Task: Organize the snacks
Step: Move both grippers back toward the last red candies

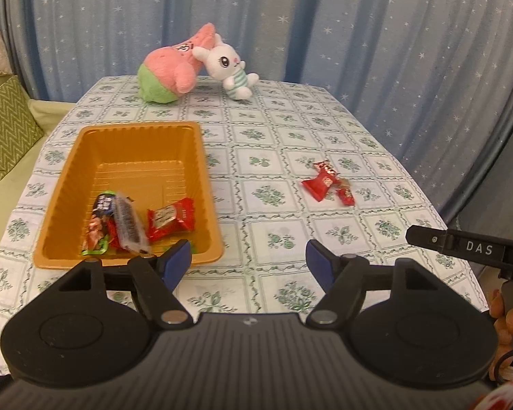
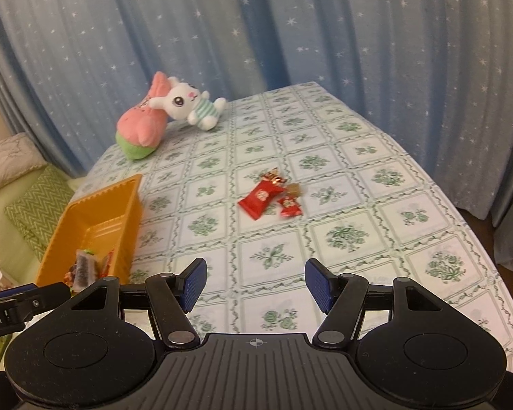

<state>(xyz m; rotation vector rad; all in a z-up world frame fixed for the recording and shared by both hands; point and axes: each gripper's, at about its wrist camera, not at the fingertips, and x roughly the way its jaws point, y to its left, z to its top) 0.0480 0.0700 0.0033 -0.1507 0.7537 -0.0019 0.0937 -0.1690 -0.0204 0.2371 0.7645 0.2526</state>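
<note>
An orange plastic tray (image 1: 85,157) stands on the left of the table and holds several wrapped snacks (image 1: 136,222), among them a red packet (image 1: 169,220). My left gripper (image 1: 248,261) is open just right of the tray's near corner, nothing between its blue pads. On the cloth farther right lie a few red snack packets (image 1: 326,182), also in the right wrist view as red snack packets (image 2: 266,196). My right gripper (image 2: 254,283) hangs open and empty over the cloth, well short of them. The tray (image 2: 95,212) shows at that view's left.
A pink and green plush (image 1: 169,71) and a white rabbit plush (image 1: 227,65) lie at the table's far edge. Blue starred curtains hang behind. A green sofa with cushions (image 1: 7,126) stands left of the table. The right tool's body (image 1: 475,247) shows at the left view's right edge.
</note>
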